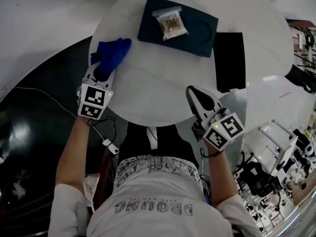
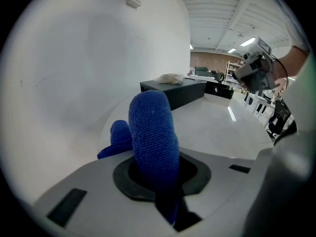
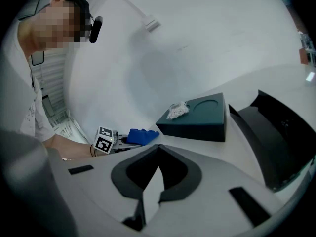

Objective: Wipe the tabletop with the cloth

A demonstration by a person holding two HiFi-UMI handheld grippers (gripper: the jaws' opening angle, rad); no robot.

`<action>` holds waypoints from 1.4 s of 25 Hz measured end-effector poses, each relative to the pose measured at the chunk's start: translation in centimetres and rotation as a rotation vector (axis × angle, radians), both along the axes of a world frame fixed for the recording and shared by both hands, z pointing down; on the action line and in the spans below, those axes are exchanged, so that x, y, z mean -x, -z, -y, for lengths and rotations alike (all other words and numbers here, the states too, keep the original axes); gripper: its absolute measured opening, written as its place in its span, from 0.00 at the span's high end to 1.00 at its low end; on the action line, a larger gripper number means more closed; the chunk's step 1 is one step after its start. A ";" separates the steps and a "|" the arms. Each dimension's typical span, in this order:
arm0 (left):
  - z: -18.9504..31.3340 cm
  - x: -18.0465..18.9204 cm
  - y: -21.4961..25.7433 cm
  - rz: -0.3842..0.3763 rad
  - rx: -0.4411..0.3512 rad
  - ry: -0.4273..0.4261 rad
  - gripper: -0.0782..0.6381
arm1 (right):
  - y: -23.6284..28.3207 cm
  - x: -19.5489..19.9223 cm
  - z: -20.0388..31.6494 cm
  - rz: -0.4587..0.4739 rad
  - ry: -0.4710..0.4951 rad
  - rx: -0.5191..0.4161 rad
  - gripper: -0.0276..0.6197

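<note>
A blue cloth [image 1: 112,53] lies bunched at the left edge of the round white tabletop [image 1: 153,88]. My left gripper [image 1: 102,73] is shut on its near end. In the left gripper view the cloth [image 2: 153,132] stands up thick between the jaws and spills forward onto the table. My right gripper [image 1: 193,94] hovers over the table's near right edge. Its jaws [image 3: 157,154] are shut with nothing between them. From the right gripper view the cloth [image 3: 142,136] shows far left.
A dark teal box [image 1: 192,33] sits at the back of the table with a clear bag of cotton swabs [image 1: 169,24] on it. A black flat object [image 1: 229,60] lies at the right edge. The person's torso is close against the near edge.
</note>
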State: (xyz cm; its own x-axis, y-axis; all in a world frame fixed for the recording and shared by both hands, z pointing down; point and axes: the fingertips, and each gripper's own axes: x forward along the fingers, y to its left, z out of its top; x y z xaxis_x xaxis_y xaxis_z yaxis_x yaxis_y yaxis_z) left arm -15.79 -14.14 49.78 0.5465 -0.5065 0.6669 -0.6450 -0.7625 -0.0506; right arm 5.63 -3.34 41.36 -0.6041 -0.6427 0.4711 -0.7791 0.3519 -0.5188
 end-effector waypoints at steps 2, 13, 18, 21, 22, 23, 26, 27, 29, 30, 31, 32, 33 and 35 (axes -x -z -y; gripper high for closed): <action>-0.4 -0.8 -0.1 0.012 0.003 -0.022 0.79 | 0.0 -0.6 -0.2 0.000 -0.014 -0.002 0.95; -2.6 -7.0 -0.4 0.037 0.019 -0.149 0.79 | 0.1 -5.1 -2.5 0.016 -0.110 -0.014 0.95; -4.0 -11.4 -0.7 0.044 0.031 -0.227 0.79 | -0.2 -7.8 -4.0 0.022 -0.161 -0.017 0.95; -5.0 -14.2 -0.7 0.046 0.036 -0.277 0.79 | -0.2 -9.3 -4.9 0.025 -0.190 -0.019 0.95; -5.3 -15.1 -0.7 0.046 0.037 -0.292 0.79 | -0.2 -9.8 -5.2 0.025 -0.199 -0.019 0.95; -5.7 -16.0 -0.7 0.045 0.037 -0.307 0.79 | -0.3 -10.4 -5.4 0.026 -0.208 -0.020 0.95; -6.7 -18.7 -0.9 0.044 0.041 -0.351 0.79 | -0.4 -11.9 -6.2 0.027 -0.234 -0.022 0.95; -6.9 -19.6 -1.0 0.043 0.044 -0.365 0.79 | -0.5 -12.4 -6.4 0.027 -0.242 -0.023 0.95; -7.3 -21.1 -1.3 0.042 0.049 -0.392 0.79 | -0.7 -13.4 -6.8 0.025 -0.261 -0.024 0.95; -7.6 -21.8 -1.3 0.042 0.052 -0.403 0.79 | -0.8 -13.9 -7.0 0.024 -0.271 -0.024 0.95; -7.9 -22.4 -1.3 0.041 0.054 -0.415 0.79 | -0.8 -14.4 -7.4 0.022 -0.283 -0.024 0.95; -8.3 -23.0 -1.1 0.042 0.056 -0.426 0.79 | -0.6 -14.9 -7.8 0.021 -0.295 -0.025 0.95; -8.7 -23.7 -0.9 0.043 0.056 -0.438 0.79 | -0.4 -15.5 -8.2 0.020 -0.306 -0.026 0.95; -9.5 -25.2 -0.4 0.047 0.057 -0.462 0.79 | 0.1 -16.6 -8.9 0.020 -0.324 -0.028 0.95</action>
State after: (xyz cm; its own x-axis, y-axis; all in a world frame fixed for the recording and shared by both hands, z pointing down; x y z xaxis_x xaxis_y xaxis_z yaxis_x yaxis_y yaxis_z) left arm 9.44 -4.69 50.22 0.6746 -0.1792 0.7161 -0.2356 -0.9716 -0.0213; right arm 22.19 5.55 41.25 -0.3748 -0.8159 0.4403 -0.8425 0.1015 -0.5291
